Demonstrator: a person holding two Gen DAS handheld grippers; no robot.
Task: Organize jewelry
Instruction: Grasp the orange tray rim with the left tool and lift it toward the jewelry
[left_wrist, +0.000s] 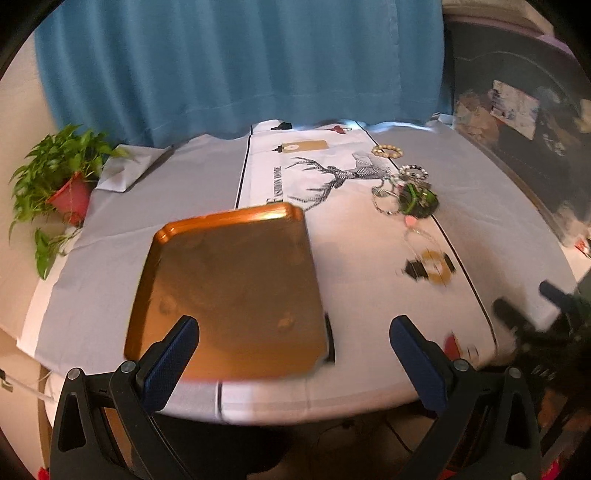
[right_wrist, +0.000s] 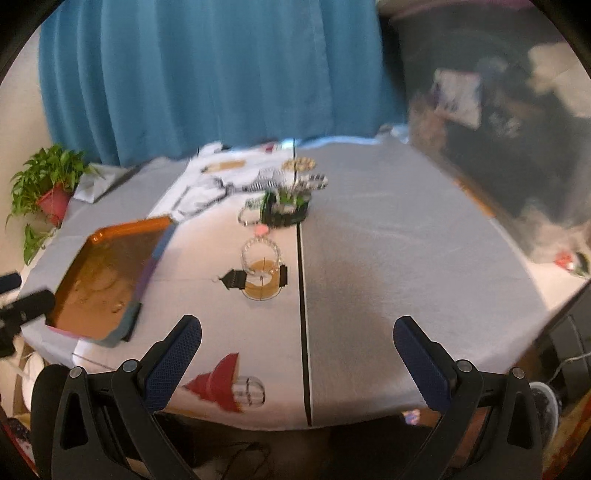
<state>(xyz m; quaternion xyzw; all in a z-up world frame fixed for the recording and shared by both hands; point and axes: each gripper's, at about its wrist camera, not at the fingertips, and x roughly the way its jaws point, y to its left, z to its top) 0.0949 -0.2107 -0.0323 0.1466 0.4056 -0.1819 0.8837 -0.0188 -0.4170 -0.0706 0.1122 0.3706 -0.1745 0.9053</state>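
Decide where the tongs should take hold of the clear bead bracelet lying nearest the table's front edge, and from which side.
Grip the clear bracelet across its beaded band at the near arc, coming down from above. It lies flat on the cloth as an open ring, so one finger can go inside the loop and one outside. It sits apart from the jewelry pile, so the near side looks unobstructed. Both tongs are open.

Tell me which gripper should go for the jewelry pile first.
Probably right. The right gripper is open and points nearly straight at the jewelry pile; the left gripper, also open, faces the orange tray.
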